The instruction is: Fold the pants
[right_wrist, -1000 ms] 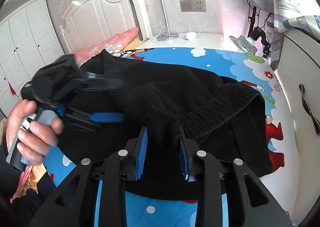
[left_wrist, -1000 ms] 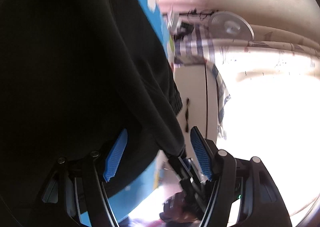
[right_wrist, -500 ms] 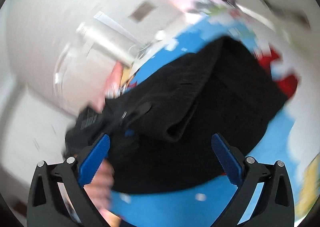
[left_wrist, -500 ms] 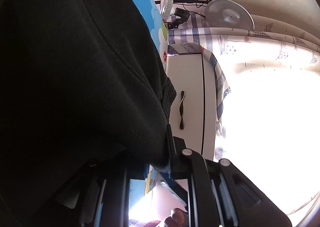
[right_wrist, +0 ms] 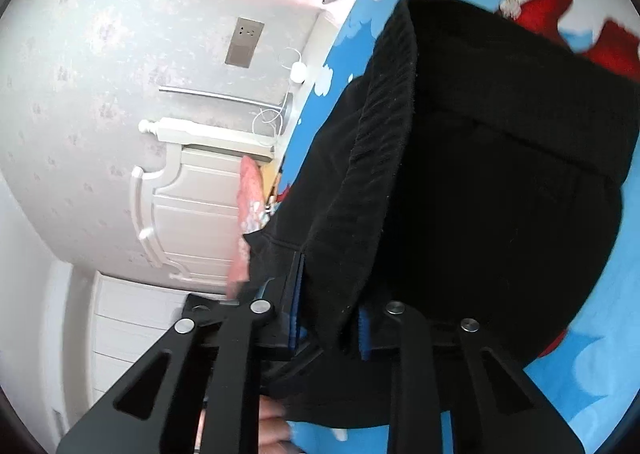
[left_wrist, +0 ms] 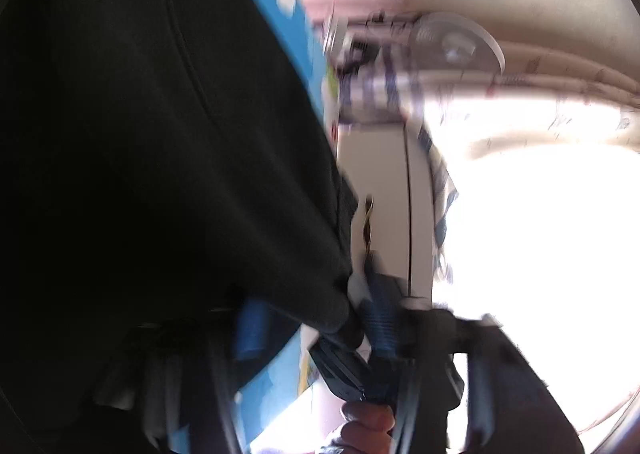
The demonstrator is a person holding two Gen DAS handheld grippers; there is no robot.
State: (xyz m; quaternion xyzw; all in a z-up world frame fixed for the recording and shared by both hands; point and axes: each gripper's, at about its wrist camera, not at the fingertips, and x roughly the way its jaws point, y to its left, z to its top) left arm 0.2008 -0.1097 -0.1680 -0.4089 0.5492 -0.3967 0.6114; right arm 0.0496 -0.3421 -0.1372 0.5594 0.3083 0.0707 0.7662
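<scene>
Our right tool (right_wrist: 329, 318) has just been closing and now pinches the ribbed waistband of the black pants (right_wrist: 480, 174), which hang ahead of it over the blue bed sheet (right_wrist: 592, 314). Our left tool (left_wrist: 316, 322) has just been opening; its blue pads straddle a fold of pants (left_wrist: 160, 154).

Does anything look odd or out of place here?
Nothing is spilled or damaged. The black pants lie bunched on the blue cartoon bedsheet; the right claw pinches their ribbed waistband.
</scene>
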